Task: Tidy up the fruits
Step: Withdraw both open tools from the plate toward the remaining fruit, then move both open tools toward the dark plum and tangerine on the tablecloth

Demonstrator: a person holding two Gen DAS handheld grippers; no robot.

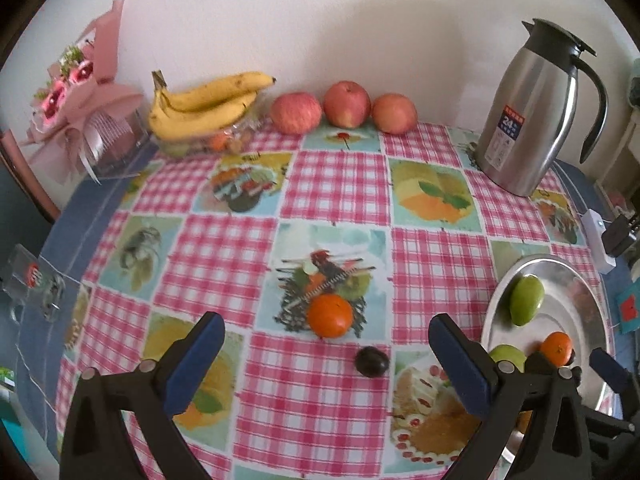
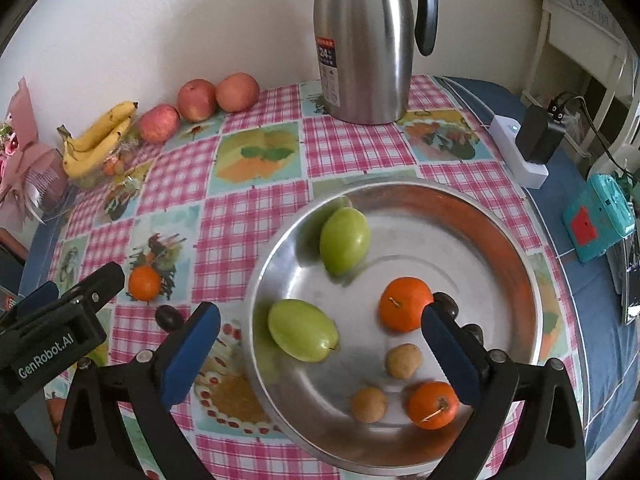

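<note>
A round steel plate (image 2: 500, 232) on the checked tablecloth holds two green fruits (image 2: 345, 240), two oranges (image 2: 405, 303), two small brown fruits (image 2: 403, 360) and dark fruits by the right finger. My right gripper (image 2: 320, 330) is open and empty above the plate's near side. On the cloth lie a loose orange (image 1: 330, 315) and a dark plum (image 1: 372, 361). My left gripper (image 1: 326, 346) is open and empty, with the orange and plum between its fingers and just ahead. The plate also shows in the left wrist view (image 1: 520, 268).
Bananas (image 1: 204, 104) on a clear bowl and three red apples (image 1: 346, 103) stand at the back by the wall. A steel thermos jug (image 1: 528, 108) is at the back right. A pink bouquet (image 1: 76, 92) is far left. A white power strip (image 2: 520, 152) lies right of the plate.
</note>
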